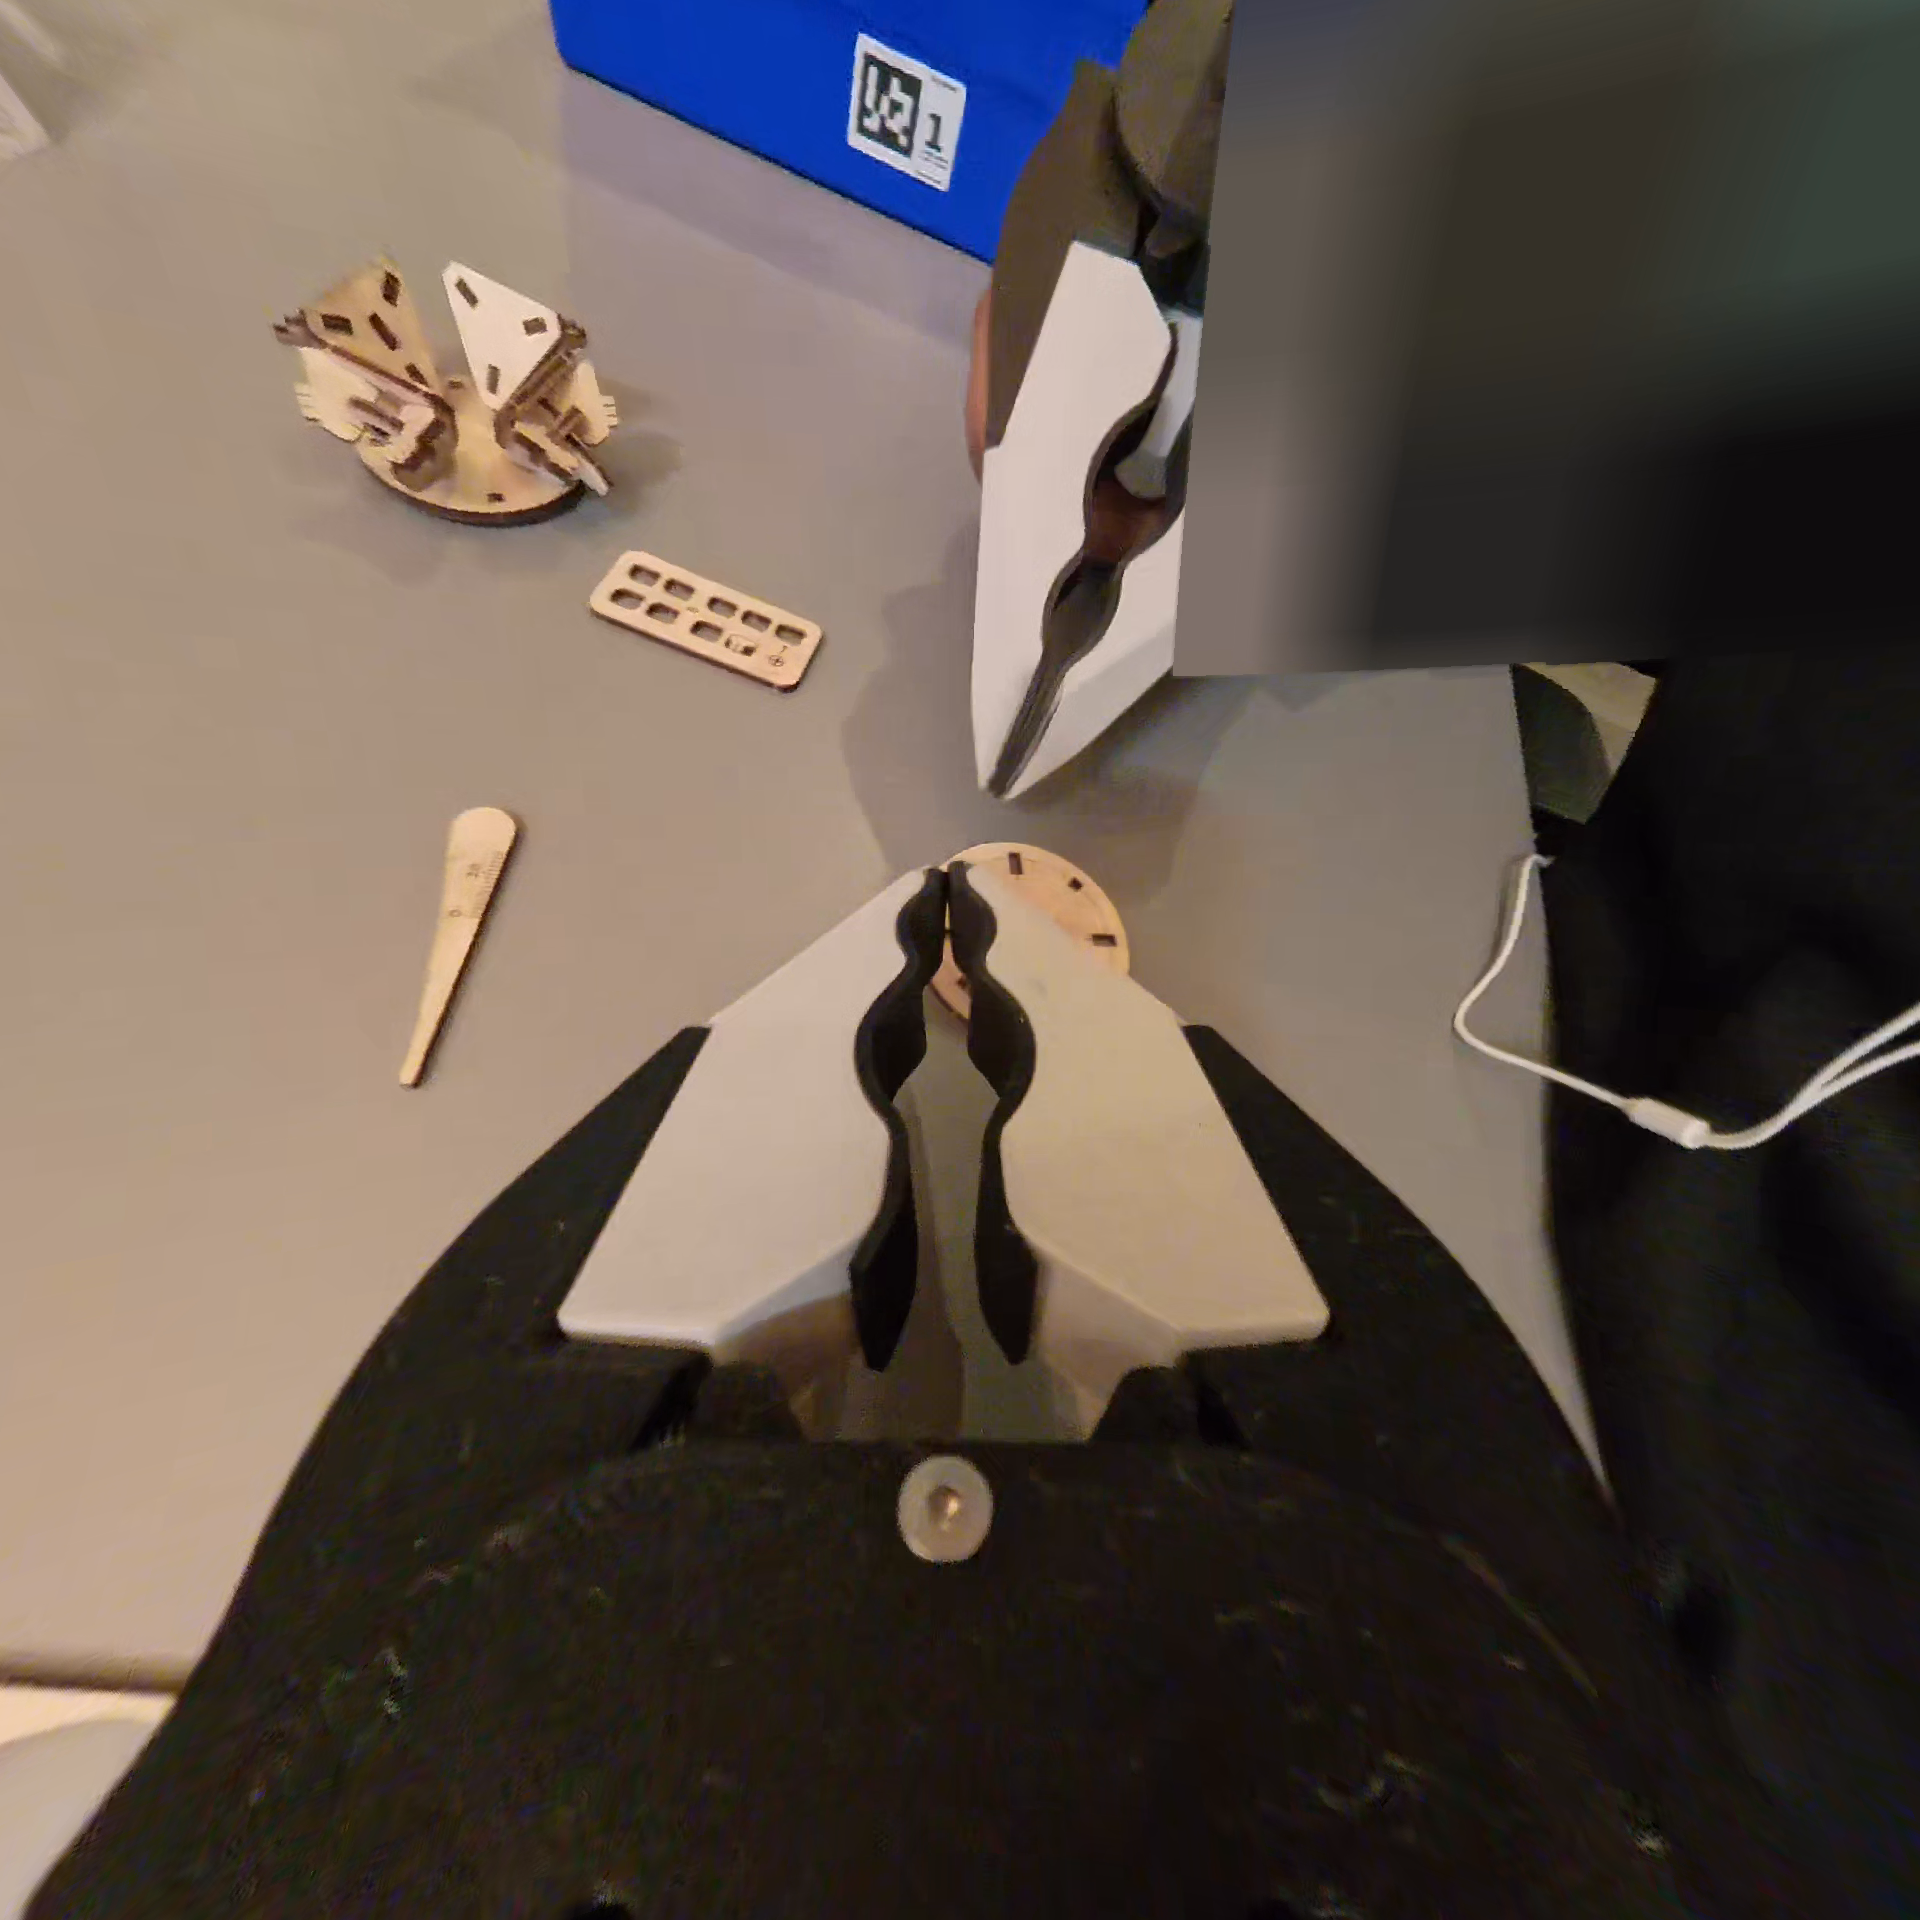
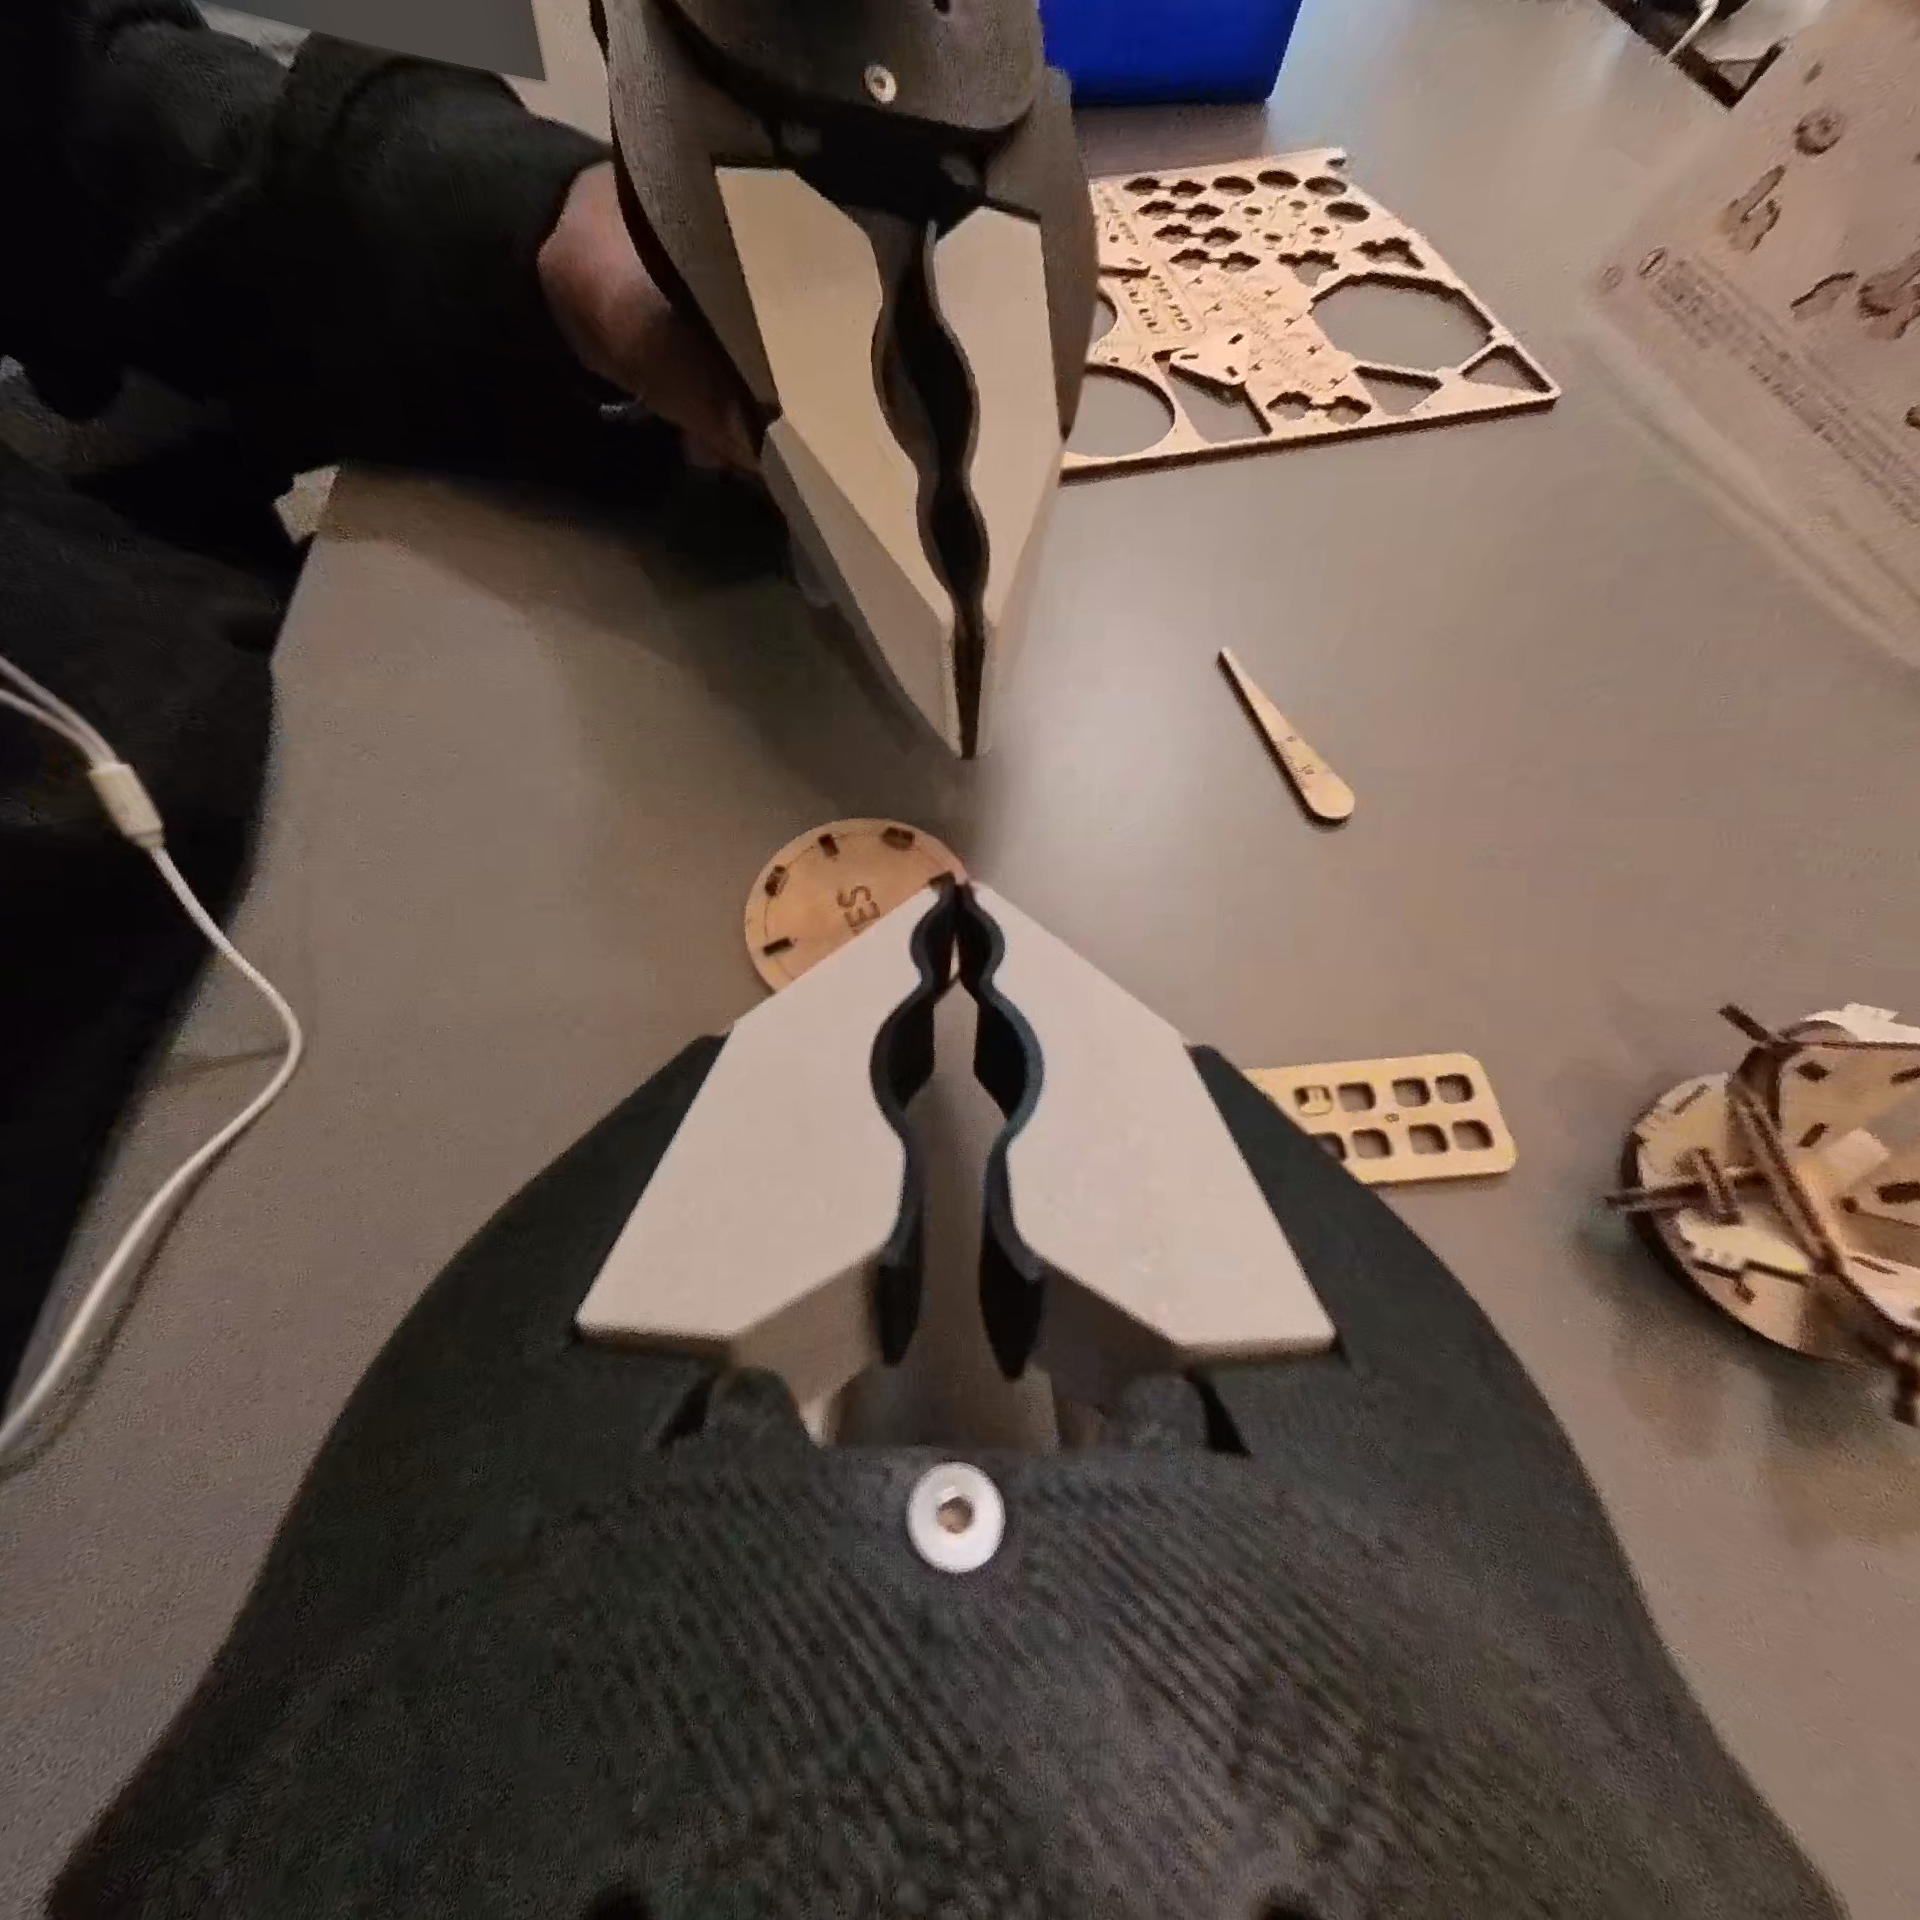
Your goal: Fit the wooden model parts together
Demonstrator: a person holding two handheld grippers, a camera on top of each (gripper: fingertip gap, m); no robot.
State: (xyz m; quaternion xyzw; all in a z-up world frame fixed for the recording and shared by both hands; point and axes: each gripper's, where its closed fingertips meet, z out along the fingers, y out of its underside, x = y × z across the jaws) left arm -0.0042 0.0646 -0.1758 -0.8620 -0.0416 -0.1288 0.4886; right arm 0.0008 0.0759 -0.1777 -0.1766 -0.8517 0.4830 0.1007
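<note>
A round wooden disc (image 1: 1075,909) with slots near its rim lies flat on the grey table (image 1: 260,1143). It also shows in the right wrist view (image 2: 821,904). My left gripper (image 1: 945,881) is shut, with its tips over the disc's near left edge. Seen from the right wrist view, the left gripper (image 2: 966,740) has nothing between its tips. My right gripper (image 2: 956,888) is shut, with its tips at the disc's right edge. Seen from the left wrist view, the right gripper (image 1: 1003,784) hangs just beyond the disc with nothing in it.
A part-built wooden model (image 1: 447,405) (image 2: 1787,1195) stands on a round base. A slotted wooden strip (image 1: 707,620) (image 2: 1392,1127) and a tapered wooden stick (image 1: 457,940) (image 2: 1288,732) lie loose. There are also a punched-out wooden sheet (image 2: 1299,312), a blue box (image 1: 831,94), a white cable (image 2: 187,987) and a dark sleeve (image 2: 260,260).
</note>
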